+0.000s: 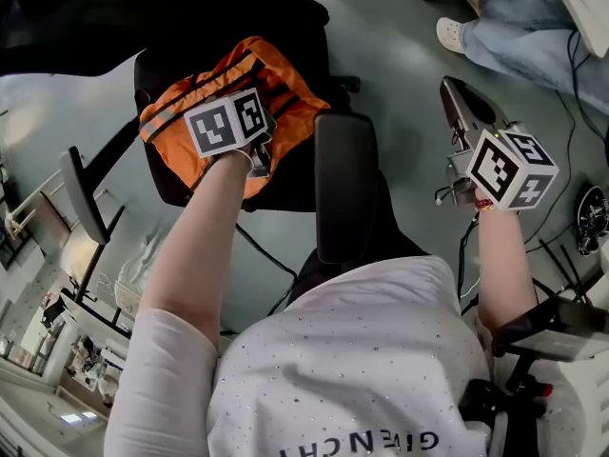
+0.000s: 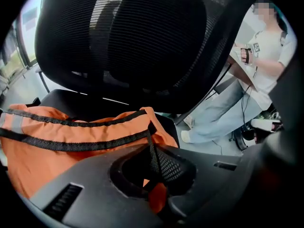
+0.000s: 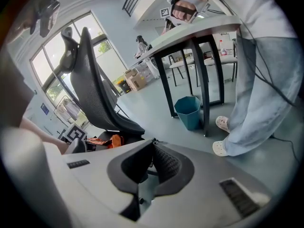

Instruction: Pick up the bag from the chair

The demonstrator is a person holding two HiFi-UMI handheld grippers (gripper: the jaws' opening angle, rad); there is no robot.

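An orange bag (image 1: 271, 89) with black webbing straps lies on the seat of a black mesh office chair (image 1: 344, 184). My left gripper (image 1: 252, 127) rests on top of the bag. In the left gripper view it (image 2: 153, 167) is shut on a black strap (image 2: 151, 144) of the orange bag (image 2: 57, 141), with orange cloth bunched under the jaws. My right gripper (image 1: 452, 93) hangs in the air to the right of the chair, over the floor. Its jaws stand together in the right gripper view (image 3: 153, 161) with nothing between them. There the bag (image 3: 111, 140) shows small on the chair (image 3: 97, 94).
A person in jeans and white clogs (image 1: 455, 34) stands at the far right. A dark-legged table (image 3: 199, 32) and a teal bin (image 3: 189, 110) stand beyond the chair. The chair's armrest (image 1: 84, 193) sticks out at left. Cables (image 1: 580, 74) run over the floor at right.
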